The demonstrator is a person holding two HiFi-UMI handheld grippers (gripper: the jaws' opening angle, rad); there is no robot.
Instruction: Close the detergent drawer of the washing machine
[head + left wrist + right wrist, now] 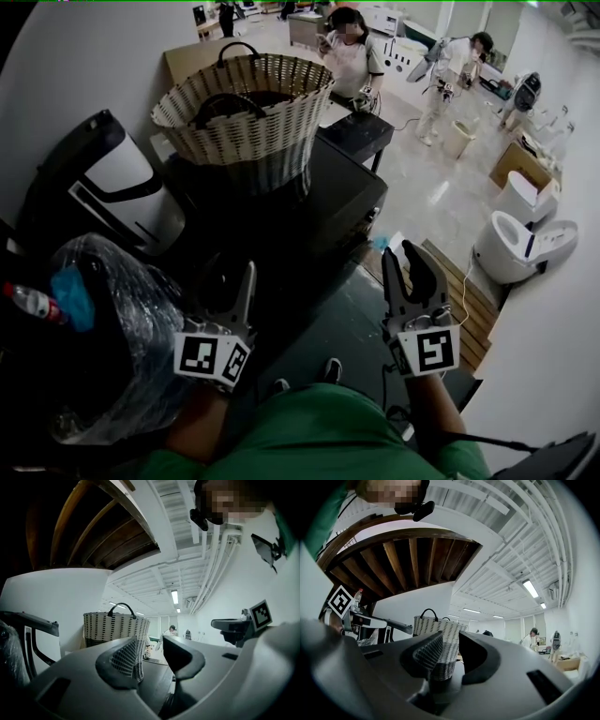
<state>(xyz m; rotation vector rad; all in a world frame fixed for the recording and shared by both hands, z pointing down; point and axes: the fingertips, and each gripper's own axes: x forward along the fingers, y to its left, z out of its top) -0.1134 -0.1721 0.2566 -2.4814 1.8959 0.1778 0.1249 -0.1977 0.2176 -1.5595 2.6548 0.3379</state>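
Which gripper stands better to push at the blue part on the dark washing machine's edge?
Probably the right gripper: its open, empty jaws point just beside the blue part. The left gripper sits farther off.

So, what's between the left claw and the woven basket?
Only the dark machine top; head view shows nothing else between the left claw and the woven basket. Left gripper view agrees.

The right gripper (451, 643) points nearly level, jaws slightly apart, nothing gripped between them. In line with the gap, well beyond the jaws, stands a woven basket (440, 627) with dark handles. Wooden beams (412, 559) run overhead. A person (530, 637) stands at far right.
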